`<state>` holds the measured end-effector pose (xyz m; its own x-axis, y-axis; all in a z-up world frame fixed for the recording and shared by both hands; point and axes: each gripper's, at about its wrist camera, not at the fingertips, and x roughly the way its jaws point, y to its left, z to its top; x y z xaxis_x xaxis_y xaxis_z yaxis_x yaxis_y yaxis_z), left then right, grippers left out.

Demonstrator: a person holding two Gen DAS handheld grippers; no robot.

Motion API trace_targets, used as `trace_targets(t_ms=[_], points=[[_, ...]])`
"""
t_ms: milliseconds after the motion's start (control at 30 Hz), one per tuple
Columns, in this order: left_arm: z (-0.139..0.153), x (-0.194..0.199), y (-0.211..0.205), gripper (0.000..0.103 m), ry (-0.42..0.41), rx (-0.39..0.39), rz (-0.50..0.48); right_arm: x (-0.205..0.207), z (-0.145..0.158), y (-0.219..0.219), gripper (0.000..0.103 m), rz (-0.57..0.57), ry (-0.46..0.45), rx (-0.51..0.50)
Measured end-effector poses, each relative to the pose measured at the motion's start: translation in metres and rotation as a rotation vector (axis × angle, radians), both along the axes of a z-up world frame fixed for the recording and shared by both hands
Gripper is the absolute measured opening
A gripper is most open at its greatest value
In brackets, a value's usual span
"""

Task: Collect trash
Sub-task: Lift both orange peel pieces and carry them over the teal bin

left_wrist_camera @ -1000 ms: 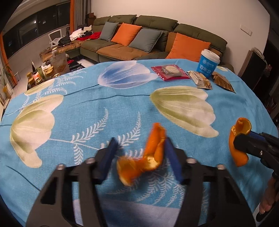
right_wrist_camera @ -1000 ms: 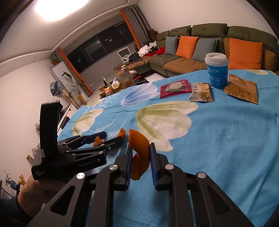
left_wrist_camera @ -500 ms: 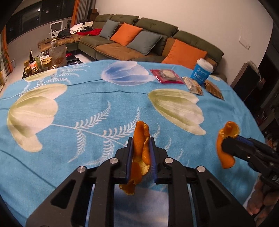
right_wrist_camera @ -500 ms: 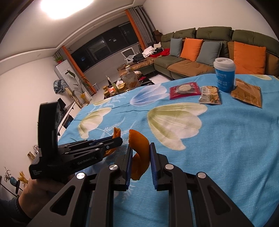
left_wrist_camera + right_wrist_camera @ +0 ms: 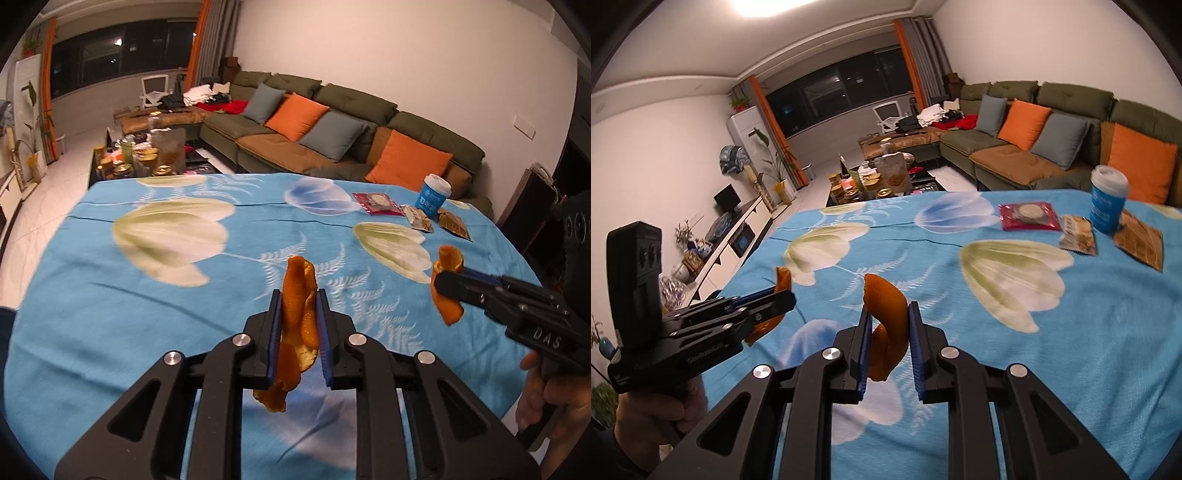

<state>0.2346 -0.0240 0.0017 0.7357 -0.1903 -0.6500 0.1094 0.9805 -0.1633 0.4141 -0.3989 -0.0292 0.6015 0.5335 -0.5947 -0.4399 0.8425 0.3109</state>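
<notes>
1. Left gripper [image 5: 298, 306], black two-finger tool with blue pads: its jaws have just been closing and now stand narrow, clamped on a long, curled strip of orange peel [image 5: 297, 295]; a second earlier they stood wide with the peel loose between them on the cloth.
2. The strip is now lifted clear of the blue flower-printed tablecloth [image 5: 110, 295]. It stands upright between the pads, its pale pith side creased and its lower end hanging below the fingers.
3. Right gripper [image 5: 888, 314], same make: jaws narrow, pressed on a second piece of orange peel [image 5: 886, 302], smooth-skinned and rolled into a hook. This grip matches the earlier frames; the piece hangs above the cloth.
4. In the left wrist view the right gripper enters from the right edge beside the left one, held by a hand [image 5: 550, 398]. The two peels are near each other and apart.
5. Far side of the table: a blue paper cup with a white lid [image 5: 1108, 199]; a red snack packet [image 5: 1027, 216]; a pale printed snack wrapper [image 5: 1078, 236]; a brown foil sachet [image 5: 1141, 240]. The three lie flat, close to the cup.
6. Background: a green sectional sofa [image 5: 351, 122] with orange and grey cushions, and a low table crowded with jars [image 5: 864, 188].
</notes>
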Motion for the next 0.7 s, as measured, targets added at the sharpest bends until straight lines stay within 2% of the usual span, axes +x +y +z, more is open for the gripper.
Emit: trace_targets(t_ms=[367,700], points=[[0.021,-0.058,0.050,0.018,-0.064,0.042,0.121,-0.032,0.031,0.046,0.017,0.071,-0.107,-0.065],[0.038,-0.116,0.118,0.018,-0.096,0.051,0.286,-0.052,0.047,0.112,0.017,0.206,-0.163,-0.089]])
